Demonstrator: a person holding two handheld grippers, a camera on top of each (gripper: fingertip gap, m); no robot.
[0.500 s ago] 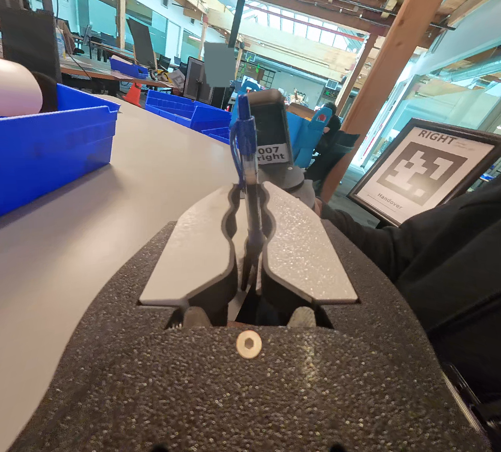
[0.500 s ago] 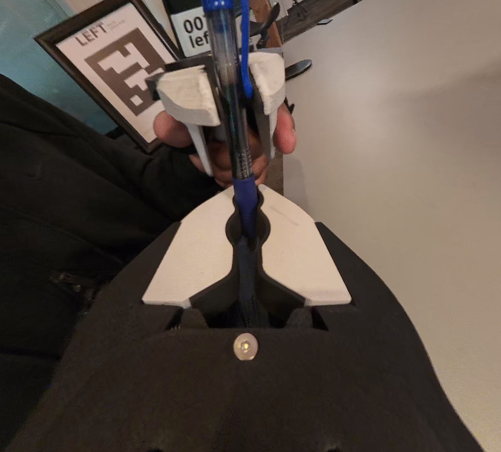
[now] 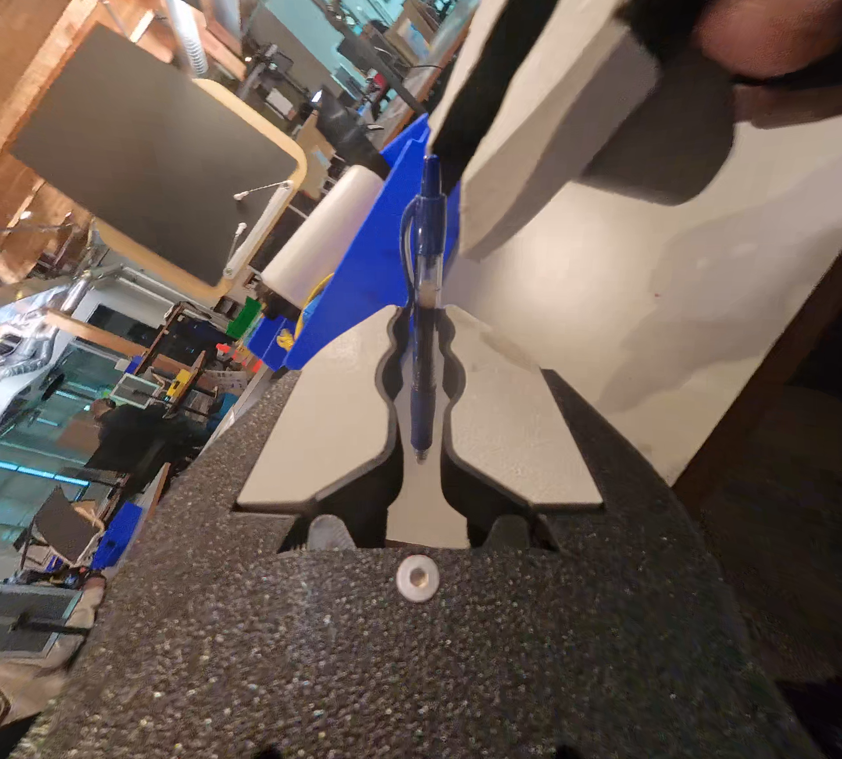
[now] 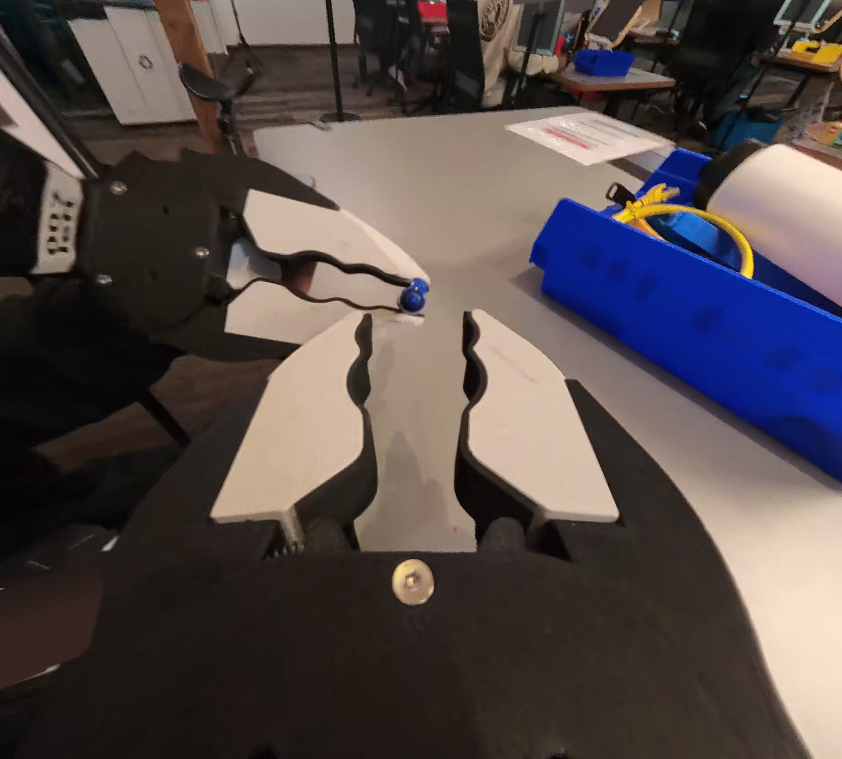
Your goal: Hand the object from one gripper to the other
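My left gripper [image 3: 421, 318] fingers are clamped on the blue pen [image 3: 423, 327]; my right gripper [image 4: 417, 320] stands parted and empty just beside it. Handover judged complete. Next move calls for clear separation above the table [image 4: 455, 199].

Both grippers share one build. Right gripper [image 4: 417, 318]: black grainy housing, silver hex screw [image 4: 413, 581] at centre, two pale grey fingers [image 4: 300, 427] with wavy black inner pads. Left gripper [image 3: 421, 313]: the same speckled black body, a matching screw [image 3: 417, 577]; seen from the right wrist view, small screws and a white label sit on its side.
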